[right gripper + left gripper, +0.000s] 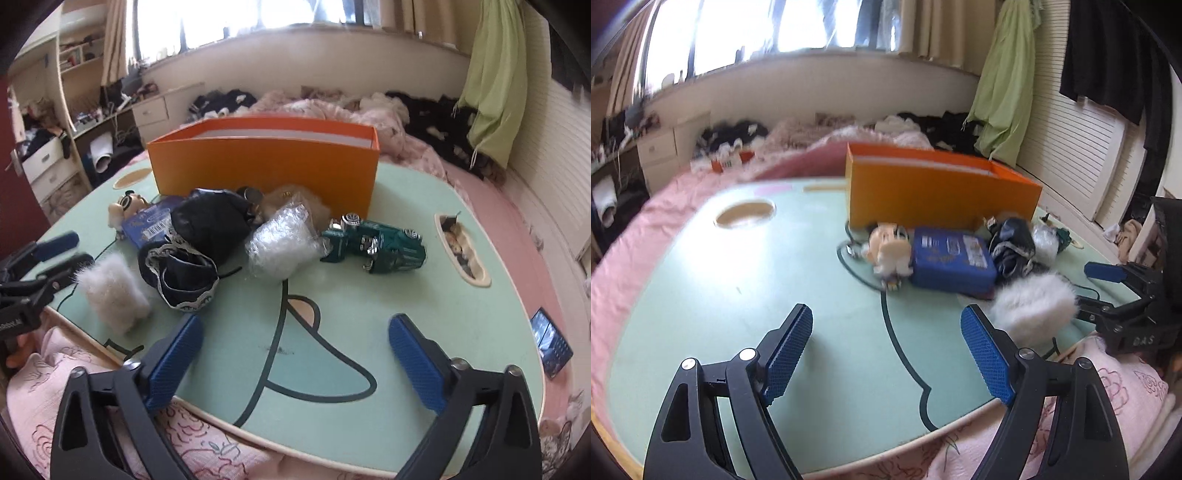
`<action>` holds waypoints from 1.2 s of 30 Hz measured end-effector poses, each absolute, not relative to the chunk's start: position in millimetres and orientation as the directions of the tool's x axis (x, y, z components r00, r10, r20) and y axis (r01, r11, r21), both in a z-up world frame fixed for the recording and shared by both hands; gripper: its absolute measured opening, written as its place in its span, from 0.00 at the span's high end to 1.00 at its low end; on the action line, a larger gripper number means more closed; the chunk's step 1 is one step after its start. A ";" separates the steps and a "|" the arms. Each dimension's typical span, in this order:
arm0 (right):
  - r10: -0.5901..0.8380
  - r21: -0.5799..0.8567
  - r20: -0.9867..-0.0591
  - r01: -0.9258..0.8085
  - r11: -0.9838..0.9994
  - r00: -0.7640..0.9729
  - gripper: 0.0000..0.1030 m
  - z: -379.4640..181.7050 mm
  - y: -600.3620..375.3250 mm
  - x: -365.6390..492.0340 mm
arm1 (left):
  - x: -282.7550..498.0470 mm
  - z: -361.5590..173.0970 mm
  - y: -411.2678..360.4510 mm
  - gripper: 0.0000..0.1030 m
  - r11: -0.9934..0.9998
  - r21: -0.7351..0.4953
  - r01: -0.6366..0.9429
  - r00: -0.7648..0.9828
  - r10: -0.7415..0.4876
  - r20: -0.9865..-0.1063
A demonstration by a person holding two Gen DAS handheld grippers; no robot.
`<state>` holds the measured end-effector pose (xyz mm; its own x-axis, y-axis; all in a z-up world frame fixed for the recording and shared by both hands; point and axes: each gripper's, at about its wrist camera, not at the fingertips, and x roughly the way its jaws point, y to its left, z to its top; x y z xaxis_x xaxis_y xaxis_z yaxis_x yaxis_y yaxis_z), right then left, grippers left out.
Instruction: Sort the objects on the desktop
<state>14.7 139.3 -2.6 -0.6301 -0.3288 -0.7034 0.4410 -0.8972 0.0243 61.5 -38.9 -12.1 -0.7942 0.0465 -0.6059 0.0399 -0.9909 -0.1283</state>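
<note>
Orange box w/ clutter in front; left gripper & right gripper fingers spread, empty.

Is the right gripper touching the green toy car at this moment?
Apart. In the right wrist view the right gripper hangs open over bare table, and the green toy car lies well beyond its fingertips with clear surface between.
</note>
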 end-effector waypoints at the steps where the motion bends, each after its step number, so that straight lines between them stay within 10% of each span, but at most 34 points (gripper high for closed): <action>1: -0.342 0.039 -0.702 0.446 -0.894 -0.624 0.00 -3.6 140.4 14.2 | 63.6 -14.0 -37.1 0.19 -0.992 -0.115 0.058 -0.801 0.023 -0.598; 13: -0.344 0.042 -0.701 0.445 -0.894 -0.624 0.00 -5.0 144.3 11.9 | 66.4 -22.7 -22.5 0.00 -0.998 -0.013 0.069 -0.812 -0.049 -0.582; 36: -0.341 0.035 -0.694 0.443 -0.896 -0.635 0.00 0.4 144.9 14.0 | 74.8 -23.4 -22.2 0.00 -0.992 -0.008 0.126 -0.812 -0.098 -0.575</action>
<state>14.0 144.9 0.4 -0.6346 -0.3408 -0.6937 0.4431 -0.8958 0.0347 74.8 -22.2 -23.4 -0.8120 -0.0979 -0.5753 0.1256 -0.9920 -0.0084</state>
